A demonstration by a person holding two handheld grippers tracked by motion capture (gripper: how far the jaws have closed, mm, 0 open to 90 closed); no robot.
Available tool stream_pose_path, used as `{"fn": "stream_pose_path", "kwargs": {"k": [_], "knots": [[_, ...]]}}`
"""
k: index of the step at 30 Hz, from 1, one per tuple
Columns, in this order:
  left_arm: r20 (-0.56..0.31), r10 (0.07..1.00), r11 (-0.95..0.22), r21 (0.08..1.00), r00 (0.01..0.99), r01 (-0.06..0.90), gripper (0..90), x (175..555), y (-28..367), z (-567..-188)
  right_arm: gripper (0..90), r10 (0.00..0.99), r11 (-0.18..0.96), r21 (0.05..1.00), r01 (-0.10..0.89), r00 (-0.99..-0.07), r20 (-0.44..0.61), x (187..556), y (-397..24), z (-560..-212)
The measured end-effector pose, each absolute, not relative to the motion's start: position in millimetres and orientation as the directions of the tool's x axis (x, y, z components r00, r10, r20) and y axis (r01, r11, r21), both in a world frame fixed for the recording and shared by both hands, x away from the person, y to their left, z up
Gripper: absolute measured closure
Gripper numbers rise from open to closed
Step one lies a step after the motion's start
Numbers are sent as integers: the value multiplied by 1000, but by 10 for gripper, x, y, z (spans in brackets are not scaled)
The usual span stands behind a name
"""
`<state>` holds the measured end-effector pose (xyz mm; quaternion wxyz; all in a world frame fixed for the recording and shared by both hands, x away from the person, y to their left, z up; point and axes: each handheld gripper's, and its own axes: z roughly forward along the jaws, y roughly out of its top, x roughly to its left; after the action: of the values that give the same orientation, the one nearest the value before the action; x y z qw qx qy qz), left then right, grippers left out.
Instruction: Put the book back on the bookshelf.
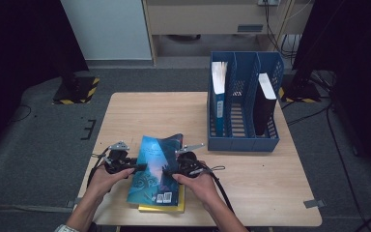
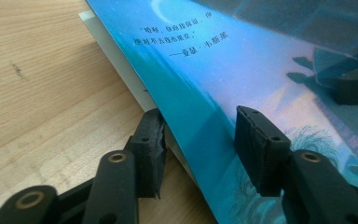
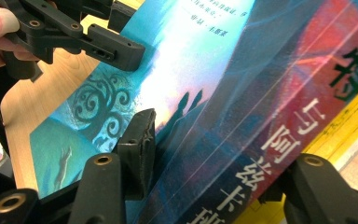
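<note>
A blue picture-cover book [image 1: 157, 169] lies on a yellow book [image 1: 162, 208] near the table's front edge, its far right corner curling up. My left gripper [image 1: 142, 166] comes in from the book's left side. In the left gripper view [image 2: 200, 135] one jaw sits under the page edge and the other on the blue cover [image 2: 223, 70]. My right gripper [image 1: 166, 171] holds the opposite side. Its view [image 3: 214, 154] has one jaw pressing the cover [image 3: 191, 70] and the other under the spine, beside the yellow book [image 3: 354, 116].
A blue three-slot file holder [image 1: 244, 140] stands at the back right of the wooden table [image 1: 251, 174]. A blue-spined book [image 1: 218, 92] stands in its left slot and a black one [image 1: 264, 101] in its right slot. Both forearms come in from the bottom edge.
</note>
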<state>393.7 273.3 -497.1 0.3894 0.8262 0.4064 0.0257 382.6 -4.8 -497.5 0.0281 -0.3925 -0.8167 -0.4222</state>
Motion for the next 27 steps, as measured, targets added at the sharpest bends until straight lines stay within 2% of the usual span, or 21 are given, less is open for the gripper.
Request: {"fn": "stream_pose_path", "kwargs": {"k": [9,27], "knots": [[-255,695,-370,674,672,639,628,3953,2767,-4797,557,618,342,680,649,-700,358,3859,-37,-4817],[-218,696,-357,721,684,593,730,4030,2882,-4414,643,623,374,734,568,-739,255,3962,15,-4407]]}}
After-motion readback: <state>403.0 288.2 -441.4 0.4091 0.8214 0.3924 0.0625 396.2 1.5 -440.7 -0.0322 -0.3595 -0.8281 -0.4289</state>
